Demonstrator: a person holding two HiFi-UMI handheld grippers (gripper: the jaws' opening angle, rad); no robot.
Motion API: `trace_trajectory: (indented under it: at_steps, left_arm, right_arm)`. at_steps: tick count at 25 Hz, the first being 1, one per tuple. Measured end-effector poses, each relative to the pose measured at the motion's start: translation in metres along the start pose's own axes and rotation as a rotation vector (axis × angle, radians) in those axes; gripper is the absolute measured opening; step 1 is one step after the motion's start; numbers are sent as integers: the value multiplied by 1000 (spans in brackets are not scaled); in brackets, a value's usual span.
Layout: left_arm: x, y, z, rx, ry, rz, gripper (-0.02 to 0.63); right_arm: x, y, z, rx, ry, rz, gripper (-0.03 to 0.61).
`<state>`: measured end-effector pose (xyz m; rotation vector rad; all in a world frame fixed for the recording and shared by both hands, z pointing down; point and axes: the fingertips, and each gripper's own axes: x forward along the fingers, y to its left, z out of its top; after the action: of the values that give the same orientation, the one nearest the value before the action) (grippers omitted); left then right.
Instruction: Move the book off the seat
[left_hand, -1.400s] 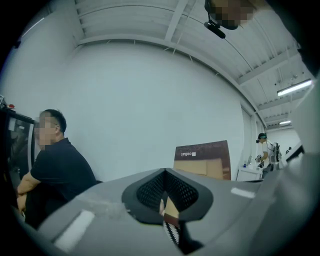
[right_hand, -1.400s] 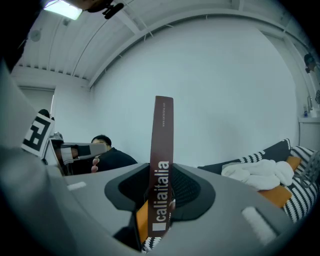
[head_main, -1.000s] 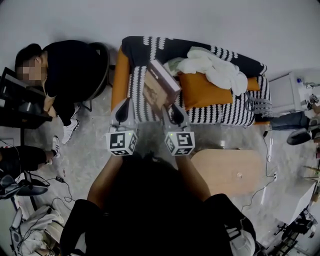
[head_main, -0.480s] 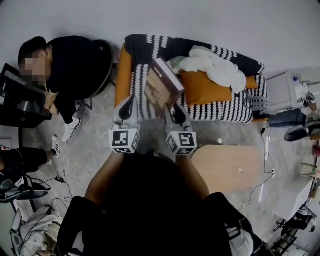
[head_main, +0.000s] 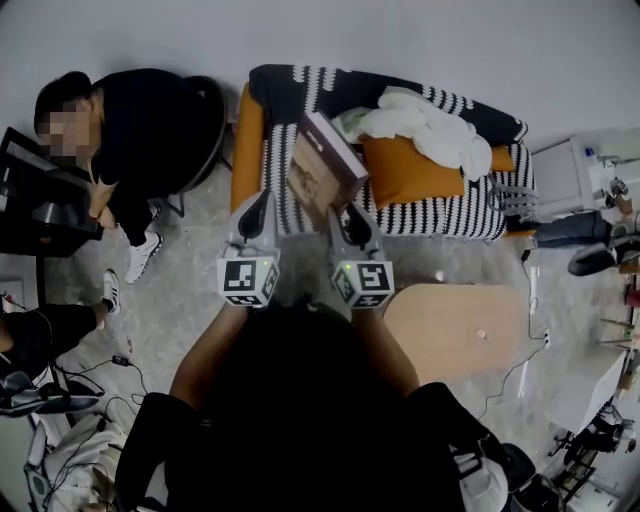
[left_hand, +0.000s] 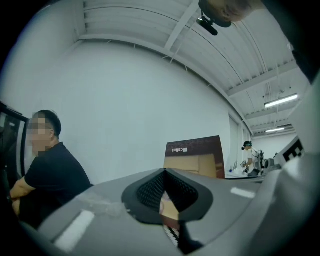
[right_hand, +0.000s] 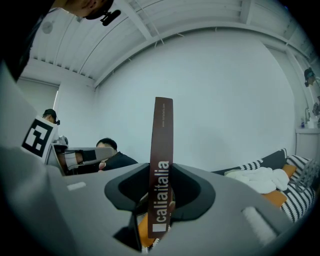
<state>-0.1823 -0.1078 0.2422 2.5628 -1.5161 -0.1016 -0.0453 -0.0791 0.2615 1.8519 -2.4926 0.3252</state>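
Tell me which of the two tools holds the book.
The right tool: the book's brown spine stands clamped between its jaws. The left tool's jaws are together, beside the book.

Both forearms (head_main: 208, 352) reached forward side by side, bare below dark sleeves. The left gripper (head_main: 260, 200) pointed level, its fingers (left_hand: 150, 192) closed together at the tips. The right gripper (head_main: 337, 210) pointed almost level, just beside the left, its fingers (right_hand: 192, 192) clamped on the spine of the upright book (head_main: 325, 165).
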Motion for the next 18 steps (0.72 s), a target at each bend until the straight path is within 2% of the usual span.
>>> trace_trajectory:
  at_steps: [9,18]
  left_arm:
    - [-1,7,0,-5,-6,18,6]
    - [-4,4,-2,-14,-5,-13,6]
  right_arm:
    - [2,-2,-1,-8,2,0,143]
    - [-3,0,3,-10,0,-26,143]
